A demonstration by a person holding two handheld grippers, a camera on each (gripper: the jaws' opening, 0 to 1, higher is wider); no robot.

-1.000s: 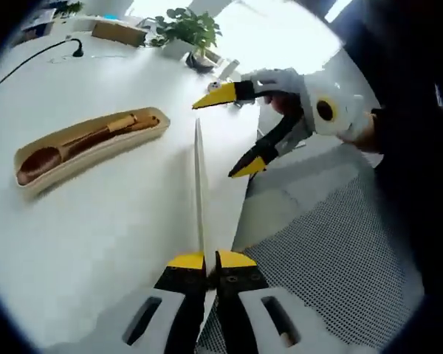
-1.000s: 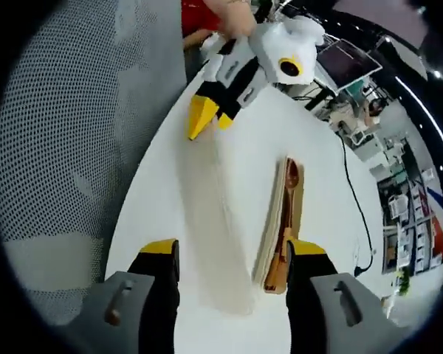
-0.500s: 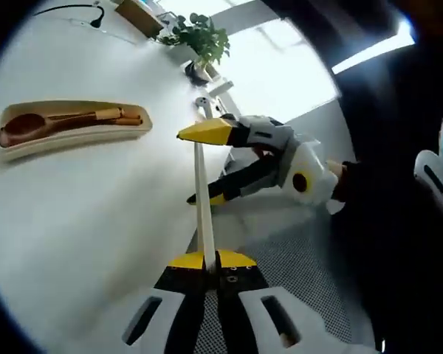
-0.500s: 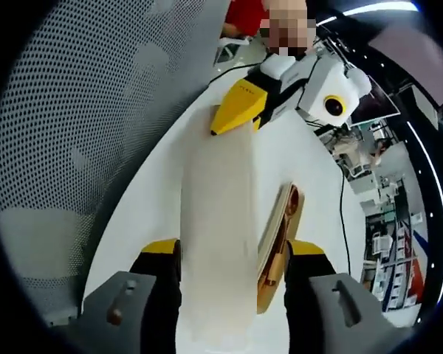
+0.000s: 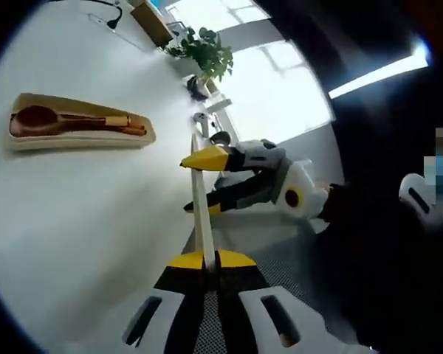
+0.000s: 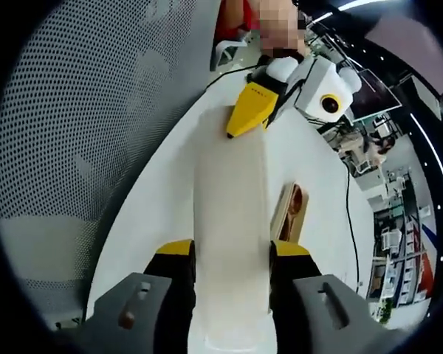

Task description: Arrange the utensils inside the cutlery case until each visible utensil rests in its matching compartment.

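A long translucent white case lid (image 6: pixel 231 214) hangs above the white table (image 5: pixel 74 221). In the left gripper view the case lid (image 5: pixel 200 199) shows edge-on as a thin strip. My left gripper (image 5: pixel 204 258) is shut on its near end. My right gripper (image 6: pixel 231 251) has its jaws pressed against the lid's two long edges at the other end. In the right gripper view the left gripper (image 6: pixel 236 127) pinches the far end, and the right gripper (image 5: pixel 192 184) reaches in from the right in the left gripper view. The beige case base (image 5: pixel 81 133) lies on the table, holding a wooden spoon (image 5: pixel 33 119) and chopsticks (image 5: pixel 122 125).
A potted plant (image 5: pixel 207 51) and a cardboard box (image 5: pixel 153 13) stand at the table's far end, with a black cable (image 5: pixel 111 9) near them. Grey mesh flooring (image 6: pixel 81 110) lies beyond the table edge. A person in red (image 6: pixel 236 18) stands behind the left gripper.
My right gripper's jaws have narrowed from wide open until they touch the lid's edges. Both views have shifted as the lid was lifted and tilted; the case base stays on the table.
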